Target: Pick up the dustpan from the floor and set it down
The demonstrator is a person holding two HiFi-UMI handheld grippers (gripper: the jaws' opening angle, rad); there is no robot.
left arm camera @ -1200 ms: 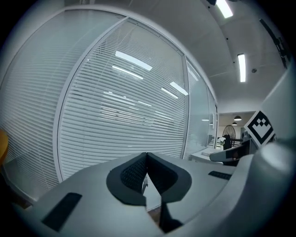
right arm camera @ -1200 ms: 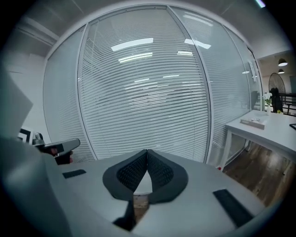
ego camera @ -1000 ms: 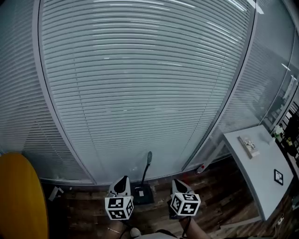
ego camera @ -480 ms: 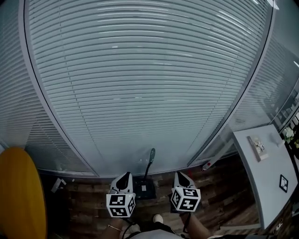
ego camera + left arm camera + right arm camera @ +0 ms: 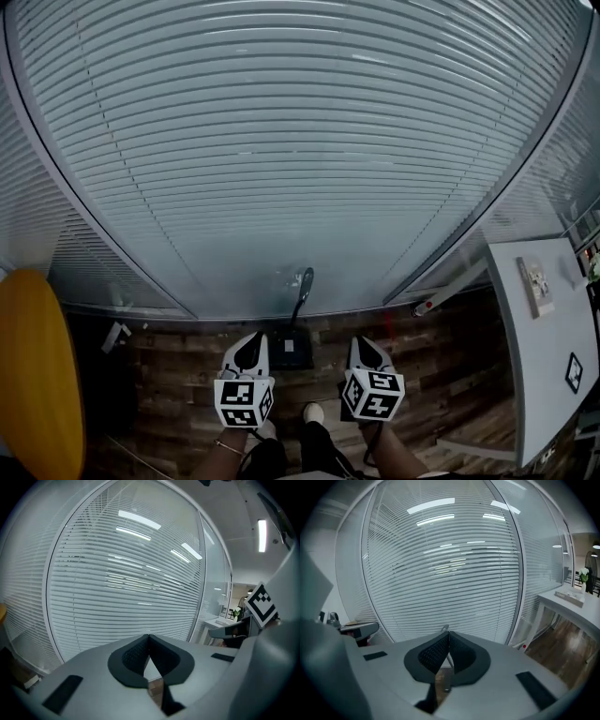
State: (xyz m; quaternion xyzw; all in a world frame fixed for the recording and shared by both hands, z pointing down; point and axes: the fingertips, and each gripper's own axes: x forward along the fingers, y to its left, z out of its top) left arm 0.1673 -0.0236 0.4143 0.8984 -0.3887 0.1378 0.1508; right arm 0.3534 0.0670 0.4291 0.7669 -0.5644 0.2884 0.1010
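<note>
Both grippers are shut and carry nothing: the left gripper (image 5: 251, 342) shows its dark pads pressed tip to tip in its own view, and the right gripper (image 5: 362, 343) shows the same; each hangs low over the wooden floor (image 5: 178, 375), nose tilted down towards the blinds (image 5: 300, 141); the dustpan (image 5: 291, 349) sits on the floor between them and a little ahead, at the foot of the blinds, untouched; its dark pan lies flat, and its handle (image 5: 302, 291) rises from the back of the pan, near upright, seeming to rest against the blinds; that upright handle is the long axis I have to meet, so I judge the jaws should close across it from the side rather than come down on the pan; in the head view the left gripper is just beside the pan's left edge and the right stands further off, so the left looks nearer; yet in the right gripper view the top of the handle pokes up just above the closed tips and its stalk shows in the gap beneath them, so the right is the one lined up with it; the left gripper view gives me only floor and a dark shape I cannot name; either way the jaws must open first, since shut they would only knock the handle aside.
</note>
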